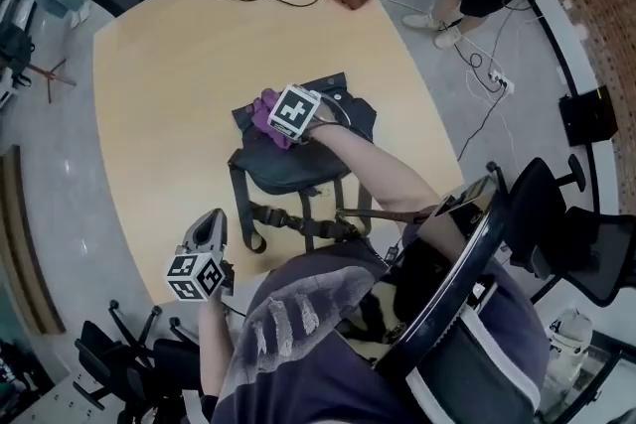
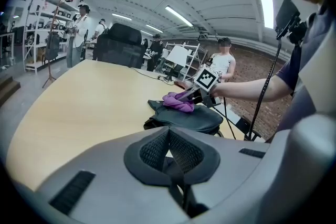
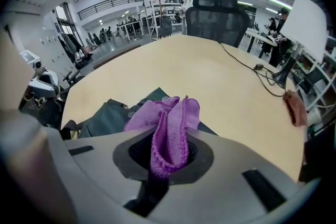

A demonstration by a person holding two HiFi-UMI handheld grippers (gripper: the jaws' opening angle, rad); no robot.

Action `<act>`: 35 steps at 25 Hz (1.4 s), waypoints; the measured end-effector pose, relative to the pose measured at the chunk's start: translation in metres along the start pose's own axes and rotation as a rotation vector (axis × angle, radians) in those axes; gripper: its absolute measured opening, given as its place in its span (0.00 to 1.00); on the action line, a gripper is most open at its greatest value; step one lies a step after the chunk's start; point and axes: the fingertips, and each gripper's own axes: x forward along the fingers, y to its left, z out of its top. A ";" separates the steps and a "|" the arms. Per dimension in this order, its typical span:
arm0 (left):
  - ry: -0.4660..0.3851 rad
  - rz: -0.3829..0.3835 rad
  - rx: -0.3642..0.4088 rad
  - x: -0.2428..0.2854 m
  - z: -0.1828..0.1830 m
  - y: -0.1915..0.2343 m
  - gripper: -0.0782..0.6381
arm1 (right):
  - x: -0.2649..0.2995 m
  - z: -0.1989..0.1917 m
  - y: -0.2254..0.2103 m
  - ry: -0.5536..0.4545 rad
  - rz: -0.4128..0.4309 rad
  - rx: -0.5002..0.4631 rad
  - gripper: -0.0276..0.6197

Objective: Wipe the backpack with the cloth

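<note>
Your right claw (image 3: 169, 157) pinches the purple cloth (image 3: 169, 123) by a thick gather. The cloth is soft, light and fuzzy, so it bunches instead of lying flat, and a deep bite like this should stop it slipping as you rub. It rests on top of the dark grey backpack (image 1: 298, 164), which lies limp mid-desk (image 1: 159, 84) with its straps trailing toward you. The backpack will probably ruck or slide under pressure. Your left claw (image 2: 169, 160), pressed together and empty, hangs by the desk's near edge.

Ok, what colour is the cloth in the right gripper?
Purple; the cloth shows best in the right gripper view.
</note>
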 end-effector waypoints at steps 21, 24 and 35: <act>-0.003 -0.026 0.058 0.018 -0.001 -0.054 0.12 | -0.147 -0.120 -0.146 -0.023 -0.435 0.094 0.09; 0.000 -0.025 0.053 0.021 -0.004 -0.061 0.12 | -0.156 -0.124 -0.130 -0.020 -0.450 0.018 0.09; -0.007 -0.002 0.024 0.028 -0.018 -0.099 0.12 | -0.094 -0.091 0.040 -0.130 -0.024 -0.128 0.09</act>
